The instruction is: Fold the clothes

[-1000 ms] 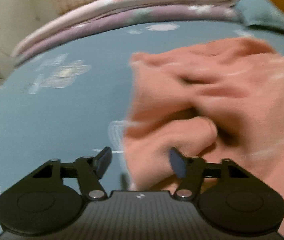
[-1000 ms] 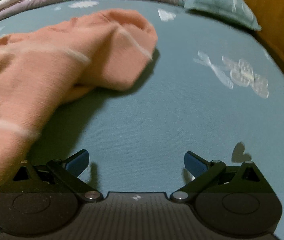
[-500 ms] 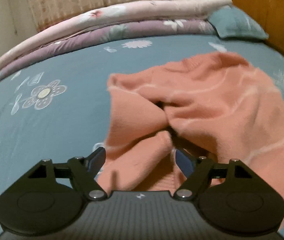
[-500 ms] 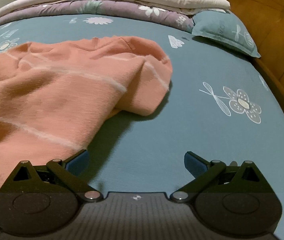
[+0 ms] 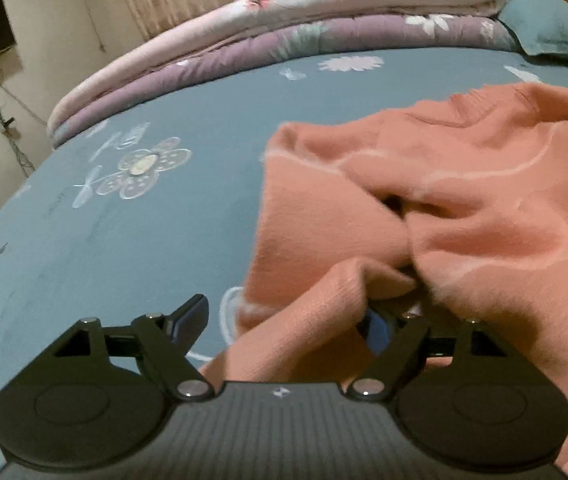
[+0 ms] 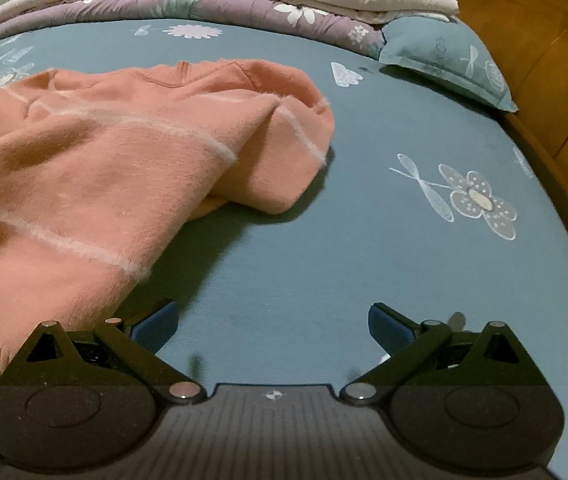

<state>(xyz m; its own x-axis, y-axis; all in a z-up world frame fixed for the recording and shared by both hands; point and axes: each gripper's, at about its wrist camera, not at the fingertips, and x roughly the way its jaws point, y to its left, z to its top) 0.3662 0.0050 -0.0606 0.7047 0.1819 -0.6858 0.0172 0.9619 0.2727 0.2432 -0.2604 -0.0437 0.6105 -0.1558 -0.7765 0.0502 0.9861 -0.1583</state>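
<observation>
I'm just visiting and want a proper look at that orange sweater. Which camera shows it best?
The right wrist view: the sweater lies nearly whole on the bed, with its neckline, pale stripes and ribbed hem clear. The left wrist view is close and blurred, showing only bunched folds and a part lying between the open left gripper's fingers.

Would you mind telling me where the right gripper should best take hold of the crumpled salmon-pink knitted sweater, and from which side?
Probably at the ribbed hem of the salmon-pink knitted sweater, the edge nearest the open right gripper. It lies flat on the teal floral bedsheet just to the gripper's left, so come in low from the right and slide one finger under the edge. The bunched middle is too thick to pinch cleanly.
</observation>
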